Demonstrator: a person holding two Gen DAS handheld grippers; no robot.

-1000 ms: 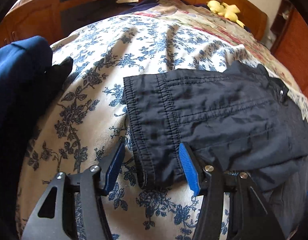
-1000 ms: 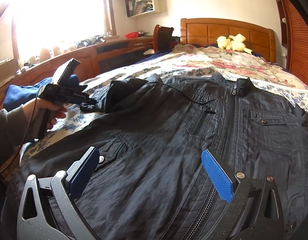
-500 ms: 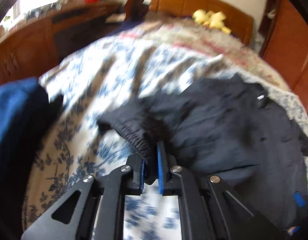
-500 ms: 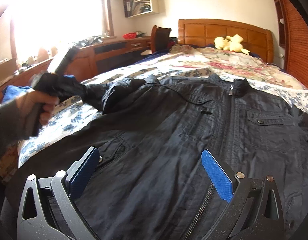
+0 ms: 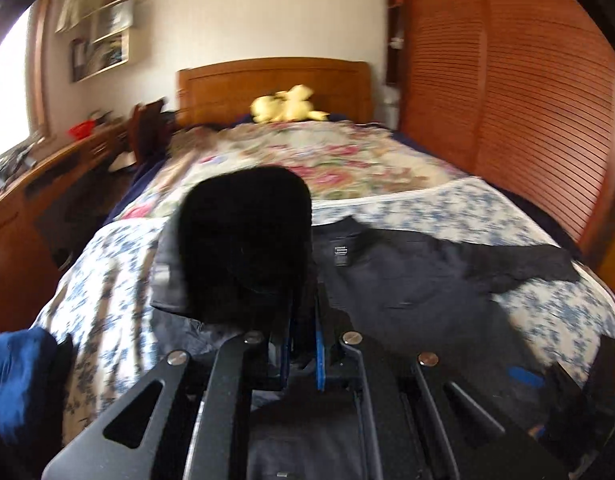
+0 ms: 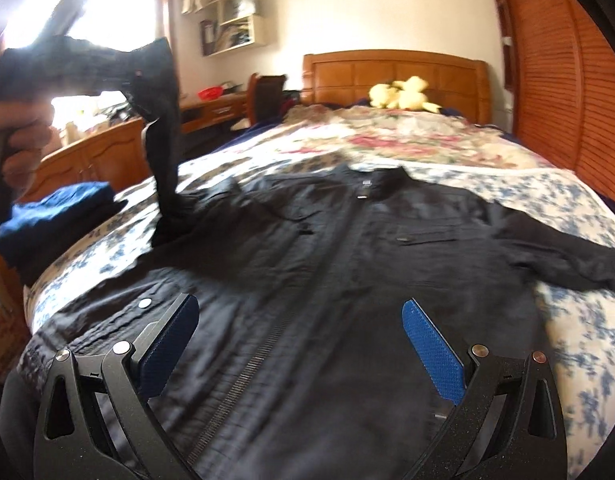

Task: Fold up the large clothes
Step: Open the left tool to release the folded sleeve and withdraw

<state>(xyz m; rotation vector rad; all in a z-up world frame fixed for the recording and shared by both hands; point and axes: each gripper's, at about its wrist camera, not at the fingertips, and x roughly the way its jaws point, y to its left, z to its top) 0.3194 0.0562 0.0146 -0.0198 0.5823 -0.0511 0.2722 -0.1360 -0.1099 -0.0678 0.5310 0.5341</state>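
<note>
Sleeve (image 6: 163, 128) hung clenched in left gripper (image 5: 301, 344); right gripper (image 6: 299, 356) gaped over jacket (image 6: 347, 280); best laid flat across chest, unhurried.

We see a bed (image 6: 567, 200) under a blue-flowered cover. A black jacket (image 6: 347, 280) lies spread across its near end. A yellow plush toy (image 6: 403, 94) sits by the headboard (image 6: 395, 68), and folded blue cloth (image 6: 55, 208) rests at the left edge.

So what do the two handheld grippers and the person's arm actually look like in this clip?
Both are matte black two-finger tools with triangular cut-outs in the linkage arms and silver pivot rivets. The right gripper has ribbed bright blue pads; the left gripper shows the same blue along its pad edges. The left hand grips a dark handle; no sleeve is clearly visible.
</note>
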